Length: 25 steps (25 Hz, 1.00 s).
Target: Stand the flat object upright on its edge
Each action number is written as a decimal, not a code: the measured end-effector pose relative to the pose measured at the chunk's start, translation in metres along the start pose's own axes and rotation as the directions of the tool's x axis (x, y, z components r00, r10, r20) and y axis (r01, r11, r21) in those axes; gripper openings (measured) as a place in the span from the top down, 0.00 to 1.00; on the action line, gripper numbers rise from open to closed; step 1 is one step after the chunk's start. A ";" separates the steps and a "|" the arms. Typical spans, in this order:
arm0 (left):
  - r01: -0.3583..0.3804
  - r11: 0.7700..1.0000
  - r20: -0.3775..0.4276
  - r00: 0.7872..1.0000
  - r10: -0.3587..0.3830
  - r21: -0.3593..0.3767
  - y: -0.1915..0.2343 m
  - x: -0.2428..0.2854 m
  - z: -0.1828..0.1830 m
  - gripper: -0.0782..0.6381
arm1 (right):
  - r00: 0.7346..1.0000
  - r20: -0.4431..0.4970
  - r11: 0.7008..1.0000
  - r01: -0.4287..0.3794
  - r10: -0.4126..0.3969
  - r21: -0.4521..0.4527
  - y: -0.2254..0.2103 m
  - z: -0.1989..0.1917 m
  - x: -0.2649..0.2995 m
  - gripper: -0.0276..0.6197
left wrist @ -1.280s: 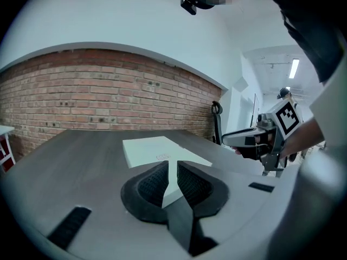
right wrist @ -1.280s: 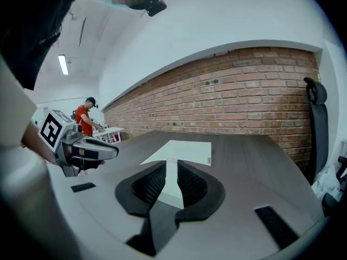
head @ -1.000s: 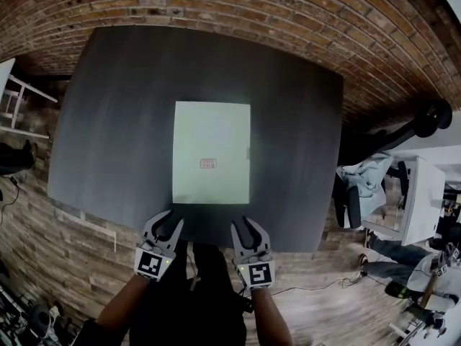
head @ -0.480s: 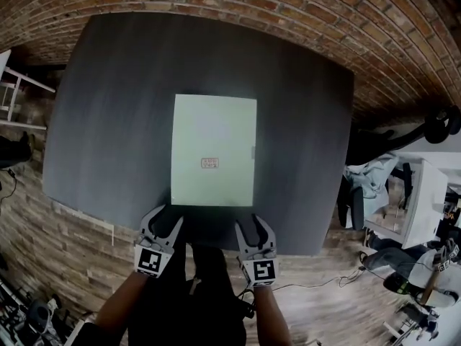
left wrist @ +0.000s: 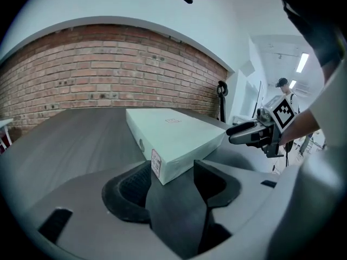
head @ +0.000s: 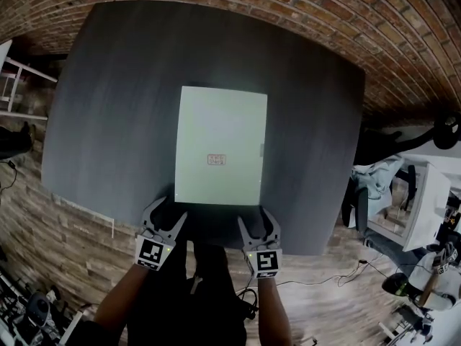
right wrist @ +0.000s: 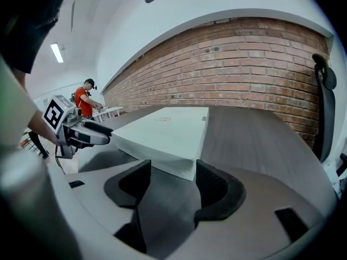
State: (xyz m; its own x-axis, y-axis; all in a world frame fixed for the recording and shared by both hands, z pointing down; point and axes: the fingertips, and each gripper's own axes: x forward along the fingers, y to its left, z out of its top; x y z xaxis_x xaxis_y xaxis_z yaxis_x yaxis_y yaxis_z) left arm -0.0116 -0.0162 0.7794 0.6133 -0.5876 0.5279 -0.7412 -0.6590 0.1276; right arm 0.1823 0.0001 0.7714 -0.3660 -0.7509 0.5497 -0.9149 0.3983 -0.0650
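A flat pale green box (head: 220,146) lies face up on the dark table (head: 108,121), a small red label on its top. Both grippers sit at its near edge. My left gripper (head: 165,215) is at the near left corner and my right gripper (head: 257,223) at the near right corner. In the left gripper view the box (left wrist: 173,137) points a corner into the left gripper (left wrist: 171,172), whose jaws are opening and whose pads stand clear of it. The right gripper view shows the box (right wrist: 168,131) the same way in the right gripper (right wrist: 171,180), its jaws also opening and not pressing.
The table's near edge (head: 216,240) runs just behind the grippers, above a wood floor. A brick wall (head: 288,6) borders the far side. A chair with clothes (head: 360,193) and a white desk (head: 425,200) stand to the right. A person in red (right wrist: 82,99) stands far off.
Both grippers' jaws have spread wider. The grippers have edged forward to the box's near corners. The box has stayed flat on the table.
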 end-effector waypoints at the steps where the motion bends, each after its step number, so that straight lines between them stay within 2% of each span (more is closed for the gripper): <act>1: 0.002 1.000 -0.005 1.000 -0.002 -0.002 0.000 0.001 0.000 0.56 | 1.000 -0.005 1.000 0.001 -0.001 0.000 -0.001 -0.002 0.002 0.57; 6: 0.019 1.000 -0.037 0.999 -0.019 -0.003 0.002 0.011 -0.004 0.55 | 1.000 -0.015 0.999 0.024 -0.023 0.047 -0.013 -0.013 0.007 0.55; 17: 0.045 0.999 -0.082 0.996 -0.045 -0.012 -0.003 0.024 -0.010 0.54 | 0.999 -0.047 1.000 -0.022 0.023 0.007 -0.013 -0.015 0.021 0.55; 25: 0.022 0.999 -0.077 0.997 -0.024 -0.023 0.001 0.030 -0.010 0.54 | 0.999 -0.040 1.000 -0.026 0.026 0.000 -0.015 -0.012 0.027 0.55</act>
State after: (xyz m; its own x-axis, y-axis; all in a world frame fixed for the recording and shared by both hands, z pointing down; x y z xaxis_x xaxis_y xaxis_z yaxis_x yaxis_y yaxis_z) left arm 0.0037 -0.0298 0.8036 0.6083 -0.5338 0.5874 -0.7334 -0.6609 0.1589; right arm 0.1885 -0.0201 0.7971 -0.3825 -0.7184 0.5810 -0.9050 0.4180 -0.0790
